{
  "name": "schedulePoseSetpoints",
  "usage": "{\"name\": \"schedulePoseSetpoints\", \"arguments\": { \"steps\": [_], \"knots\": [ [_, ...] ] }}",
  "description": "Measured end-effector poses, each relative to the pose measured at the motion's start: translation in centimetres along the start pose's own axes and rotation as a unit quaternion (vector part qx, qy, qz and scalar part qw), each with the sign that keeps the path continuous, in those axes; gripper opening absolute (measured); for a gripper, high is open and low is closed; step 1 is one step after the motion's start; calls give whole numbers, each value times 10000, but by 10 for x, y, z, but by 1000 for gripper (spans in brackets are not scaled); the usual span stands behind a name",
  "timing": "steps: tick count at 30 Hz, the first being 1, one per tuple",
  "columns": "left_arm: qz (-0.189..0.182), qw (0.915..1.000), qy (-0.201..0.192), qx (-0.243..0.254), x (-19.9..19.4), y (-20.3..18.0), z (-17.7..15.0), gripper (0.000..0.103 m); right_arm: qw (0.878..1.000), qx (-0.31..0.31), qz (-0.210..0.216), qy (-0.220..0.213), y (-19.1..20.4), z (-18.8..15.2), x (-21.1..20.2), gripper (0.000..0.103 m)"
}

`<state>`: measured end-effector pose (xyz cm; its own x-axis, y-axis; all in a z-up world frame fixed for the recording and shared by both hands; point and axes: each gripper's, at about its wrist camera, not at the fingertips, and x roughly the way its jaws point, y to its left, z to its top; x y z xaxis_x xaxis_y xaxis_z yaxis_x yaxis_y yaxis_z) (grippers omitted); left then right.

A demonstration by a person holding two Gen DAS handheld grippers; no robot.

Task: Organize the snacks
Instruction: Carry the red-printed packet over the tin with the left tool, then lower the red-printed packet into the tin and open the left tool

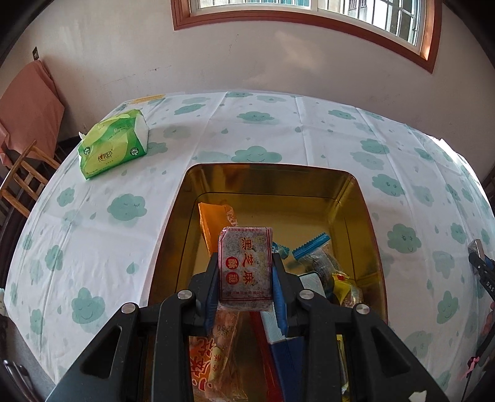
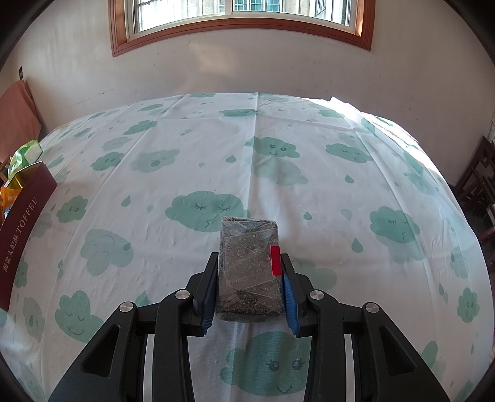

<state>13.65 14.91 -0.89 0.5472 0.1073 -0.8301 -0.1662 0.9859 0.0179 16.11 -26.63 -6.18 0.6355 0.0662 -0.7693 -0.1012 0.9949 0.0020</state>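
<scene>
My left gripper (image 1: 246, 258) is shut on a black sesame cake packet (image 1: 246, 266) with red characters and holds it above the open gold tin (image 1: 266, 179). The tin holds several wrapped snacks, among them an orange packet (image 1: 213, 221) and a blue-edged packet (image 1: 312, 247). My right gripper (image 2: 249, 258) is shut on a second dark sesame cake packet (image 2: 249, 266), clear side up, just above the cloud-print tablecloth (image 2: 216, 148). The tin's dark red side marked TOFFEE (image 2: 23, 235) shows at the left edge of the right wrist view. The right gripper's tip (image 1: 478, 256) shows at the right edge of the left wrist view.
A green tissue pack (image 1: 113, 143) lies on the table at the back left. A wooden chair (image 1: 24, 179) and a pink cloth (image 1: 29, 105) stand beyond the left table edge. A wall with a window (image 2: 244, 18) is behind the table. Dark furniture (image 2: 478, 182) stands at the right.
</scene>
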Motion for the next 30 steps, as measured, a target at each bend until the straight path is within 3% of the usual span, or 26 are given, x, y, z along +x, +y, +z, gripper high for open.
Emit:
{"name": "schedulePoseSetpoints", "arguments": {
  "steps": [25,27,30],
  "knots": [
    [59,9997,213,78,26,6,-6,31,10000,2,-7,7,0,0,0,37],
    [85,9997,212,97,26,6,-6,34,10000,3,-7,7,0,0,0,37],
    [100,9997,179,110,23,6,-6,47,10000,-1,-13,7,0,0,0,37]
  ]
}}
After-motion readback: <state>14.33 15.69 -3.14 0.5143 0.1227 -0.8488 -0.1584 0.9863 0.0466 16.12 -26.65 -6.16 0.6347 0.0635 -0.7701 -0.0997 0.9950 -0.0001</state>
